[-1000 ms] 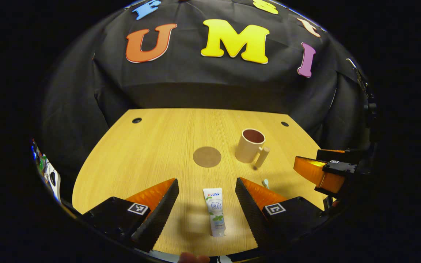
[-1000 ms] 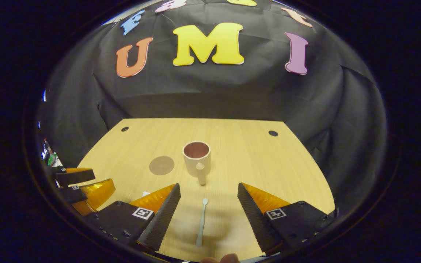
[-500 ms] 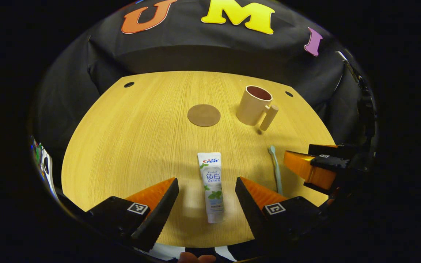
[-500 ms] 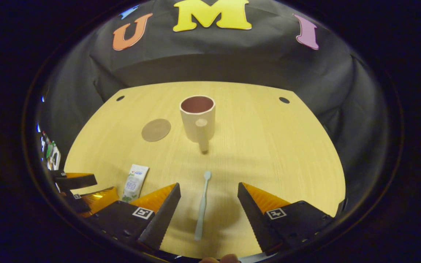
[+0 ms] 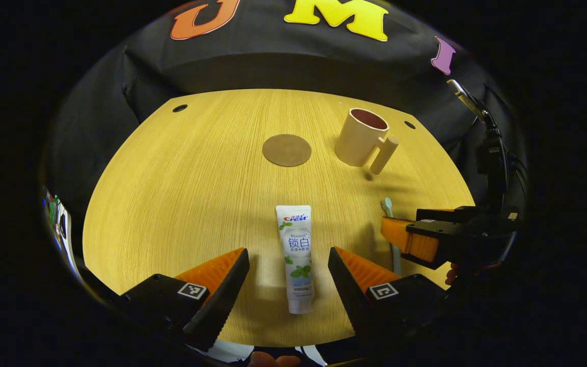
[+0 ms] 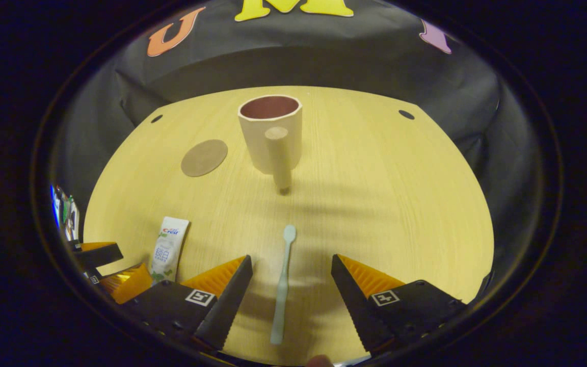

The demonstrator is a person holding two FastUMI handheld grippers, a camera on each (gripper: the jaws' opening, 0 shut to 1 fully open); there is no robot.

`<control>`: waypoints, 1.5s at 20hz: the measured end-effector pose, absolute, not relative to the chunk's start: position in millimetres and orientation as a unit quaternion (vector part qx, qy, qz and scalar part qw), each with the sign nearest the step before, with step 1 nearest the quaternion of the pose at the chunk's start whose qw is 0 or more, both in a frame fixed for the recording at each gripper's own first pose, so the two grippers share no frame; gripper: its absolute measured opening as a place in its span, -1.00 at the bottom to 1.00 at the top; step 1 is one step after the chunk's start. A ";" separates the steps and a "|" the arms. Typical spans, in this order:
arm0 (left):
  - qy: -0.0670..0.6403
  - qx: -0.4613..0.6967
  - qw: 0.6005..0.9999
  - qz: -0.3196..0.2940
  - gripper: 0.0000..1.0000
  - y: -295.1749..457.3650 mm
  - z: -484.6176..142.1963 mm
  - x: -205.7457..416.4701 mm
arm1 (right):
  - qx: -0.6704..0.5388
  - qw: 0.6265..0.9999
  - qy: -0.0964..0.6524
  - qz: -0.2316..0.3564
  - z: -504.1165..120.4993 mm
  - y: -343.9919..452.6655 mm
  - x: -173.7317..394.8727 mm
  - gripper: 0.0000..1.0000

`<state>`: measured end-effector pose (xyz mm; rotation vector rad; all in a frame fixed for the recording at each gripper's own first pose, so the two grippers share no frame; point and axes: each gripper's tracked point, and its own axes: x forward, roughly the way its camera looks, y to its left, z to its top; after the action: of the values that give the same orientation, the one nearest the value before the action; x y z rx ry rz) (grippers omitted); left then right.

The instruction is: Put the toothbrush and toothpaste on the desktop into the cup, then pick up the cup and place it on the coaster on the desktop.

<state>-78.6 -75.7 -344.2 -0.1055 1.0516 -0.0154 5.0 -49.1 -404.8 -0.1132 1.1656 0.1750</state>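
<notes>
A white toothpaste tube (image 5: 296, 257) lies flat on the wooden desktop (image 5: 186, 193), its lower half between the spread fingers of my open left gripper (image 5: 288, 285). A pale green toothbrush (image 6: 282, 285) lies lengthwise between the fingers of my open right gripper (image 6: 291, 290). The beige cup (image 6: 269, 133) with a peg handle stands upright beyond the toothbrush; it also appears as the cup (image 5: 361, 137) at the right in the left gripper view. A round brown coaster (image 5: 287, 150) lies left of the cup. The right gripper (image 5: 421, 239) covers most of the toothbrush (image 5: 387, 206) in the left gripper view.
Two small dark holes (image 5: 180, 108) (image 5: 409, 124) mark the desk's far corners. The black cloth wall stands close behind the far edge. The left gripper (image 6: 105, 265) and the toothpaste tube (image 6: 168, 248) lie at the lower left of the right gripper view.
Both grippers have tilted down and moved forward over the desk. The toothpaste and the toothbrush now sit deeper between their fingers, and the cup looms larger in the right gripper view.
</notes>
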 end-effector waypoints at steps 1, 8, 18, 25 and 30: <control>0.501 -0.049 0.864 -0.007 0.99 -74.5 -343.7 -78.3 | -0.053 0.827 0.554 0.085 -409.3 -47.7 5.6 0.76; 0.500 -0.047 0.865 -0.012 0.99 -74.3 -342.2 -73.4 | -0.048 0.809 0.577 0.099 -422.3 -40.2 5.9 -0.09; 0.500 -0.044 0.865 -0.012 0.99 -79.8 -356.6 -74.1 | -0.003 0.813 0.575 0.095 -415.6 -40.7 11.3 -0.99; 0.497 -0.046 0.867 -0.013 0.99 -83.3 -355.6 -77.6 | 0.018 0.842 0.531 0.098 -367.2 -45.3 21.6 -0.99; 0.497 -0.043 0.867 -0.010 0.99 -81.7 -368.1 -75.5 | 0.028 0.855 0.508 0.103 -341.8 -45.6 29.0 -0.99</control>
<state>-75.5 -81.7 -368.1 -0.0904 1.0411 -0.0202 29.0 -45.6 -341.8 0.0586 1.0687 0.2160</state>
